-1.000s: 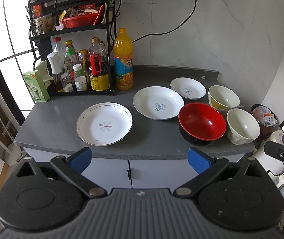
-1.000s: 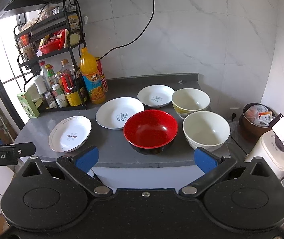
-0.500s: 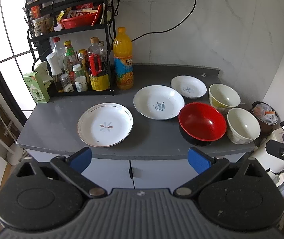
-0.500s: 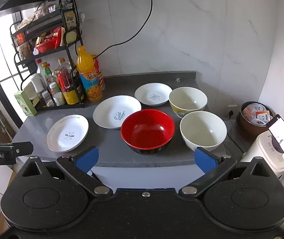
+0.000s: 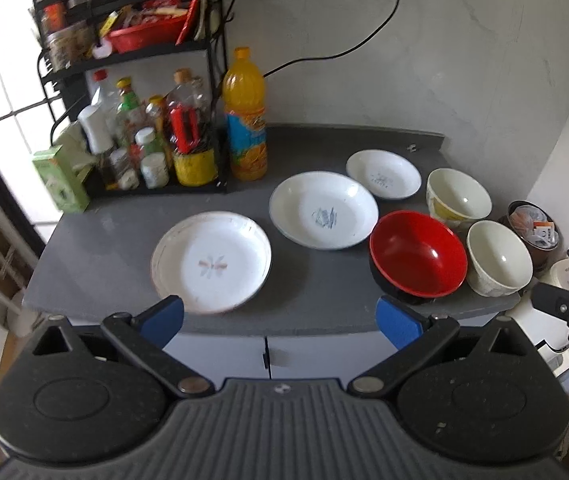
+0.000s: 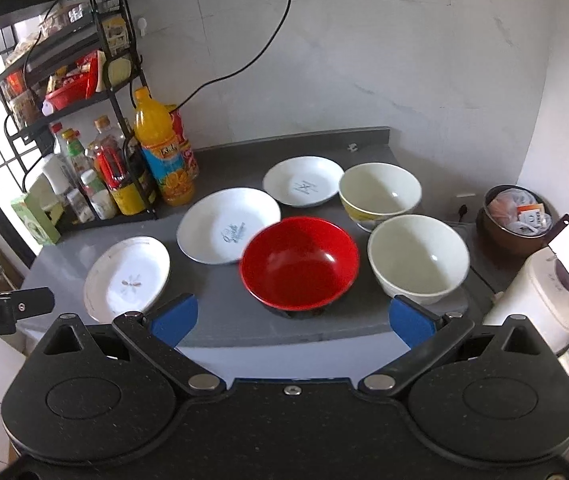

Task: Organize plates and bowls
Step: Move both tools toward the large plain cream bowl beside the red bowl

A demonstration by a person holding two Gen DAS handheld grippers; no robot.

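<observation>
Near counter's [image 5: 324,320] front edge — red bowl [image 5: 418,252].

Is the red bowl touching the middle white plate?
Cannot tell. In the right wrist view the red bowl overlaps the plate's rim; in the left wrist view their rims meet with no clear gap.

The only print that reads clearly is "bot.AI" in white letters on the black bar of the left gripper [image 6: 4,312], cut off at the picture's edge. The label on the orange drink bottle [image 6: 163,156] is too blurred to read.
</observation>
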